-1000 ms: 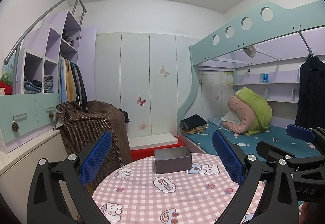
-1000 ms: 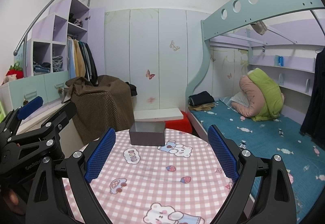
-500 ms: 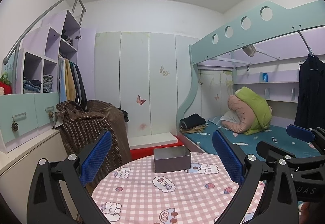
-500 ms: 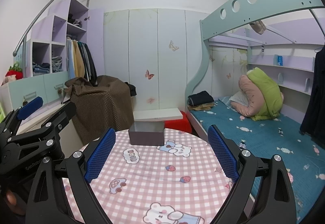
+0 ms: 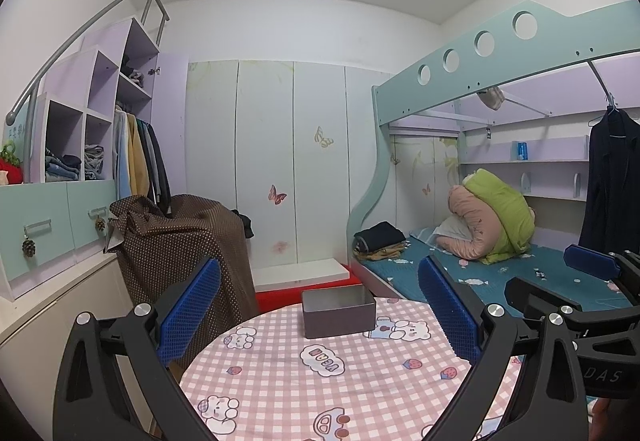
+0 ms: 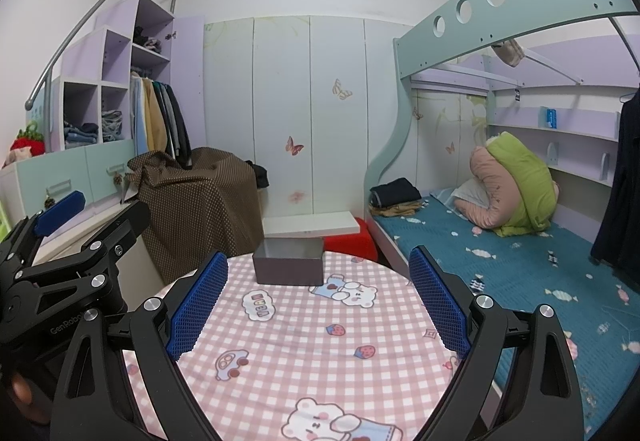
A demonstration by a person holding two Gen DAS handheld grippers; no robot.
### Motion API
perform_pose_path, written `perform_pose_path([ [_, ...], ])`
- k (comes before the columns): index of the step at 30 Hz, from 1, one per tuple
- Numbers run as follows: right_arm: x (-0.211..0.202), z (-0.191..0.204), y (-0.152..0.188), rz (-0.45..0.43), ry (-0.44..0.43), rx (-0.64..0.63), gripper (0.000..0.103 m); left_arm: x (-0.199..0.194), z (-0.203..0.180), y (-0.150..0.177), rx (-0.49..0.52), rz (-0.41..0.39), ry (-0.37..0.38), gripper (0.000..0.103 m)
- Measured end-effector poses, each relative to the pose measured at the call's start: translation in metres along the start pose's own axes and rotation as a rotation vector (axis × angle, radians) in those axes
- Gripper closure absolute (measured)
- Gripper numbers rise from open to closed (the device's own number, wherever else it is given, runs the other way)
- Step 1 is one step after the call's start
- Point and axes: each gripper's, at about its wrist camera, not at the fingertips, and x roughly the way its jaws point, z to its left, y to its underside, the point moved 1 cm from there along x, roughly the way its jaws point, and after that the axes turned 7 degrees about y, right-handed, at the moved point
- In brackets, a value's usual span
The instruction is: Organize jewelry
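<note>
A small grey open-topped box point(image 5: 338, 312) point(image 6: 289, 267) stands at the far edge of a round table with a pink checked cloth point(image 5: 304, 393) point(image 6: 320, 353). My left gripper point(image 5: 318, 311) is open above the near part of the table, the box lying between and beyond its blue pads. My right gripper point(image 6: 319, 305) is open too, held just right of the left one, short of the box. Nothing sits between either pair of fingers. No jewelry shows in either view.
A brown dotted cloth covers a bulky object point(image 5: 180, 253) left of the table. A bunk bed point(image 6: 500, 241) with a teal sheet and rolled bedding runs along the right. White wardrobe doors point(image 5: 280, 161) fill the back wall. Shelves with clothes point(image 5: 80, 145) stand at left.
Both views shift only slightly; the box sits a touch lower and more to the left in the frames. Both grippers stay open.
</note>
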Motion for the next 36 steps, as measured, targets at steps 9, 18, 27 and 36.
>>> perform_pose_path([
  [9, 0.0002, 0.0001, -0.0006, 0.0, 0.0, -0.001, 0.014, 0.0005, 0.0005, -0.0006, -0.001, 0.001, 0.0, 0.007],
  [18, 0.0004, -0.0008, 0.0004, 0.002, -0.004, -0.005, 0.014, 0.0041, 0.0042, 0.0064, -0.035, 0.02, 0.016, 0.007],
  [27, 0.001, -0.0011, 0.0023, 0.002, -0.002, -0.007, 0.014, 0.0043, 0.0057, 0.0044, -0.029, 0.015, 0.014, 0.007],
  [36, 0.0018, -0.0014, 0.0019, 0.001, -0.003, -0.006, 0.014, 0.0051, 0.0057, 0.0028, -0.033, 0.017, 0.017, 0.007],
])
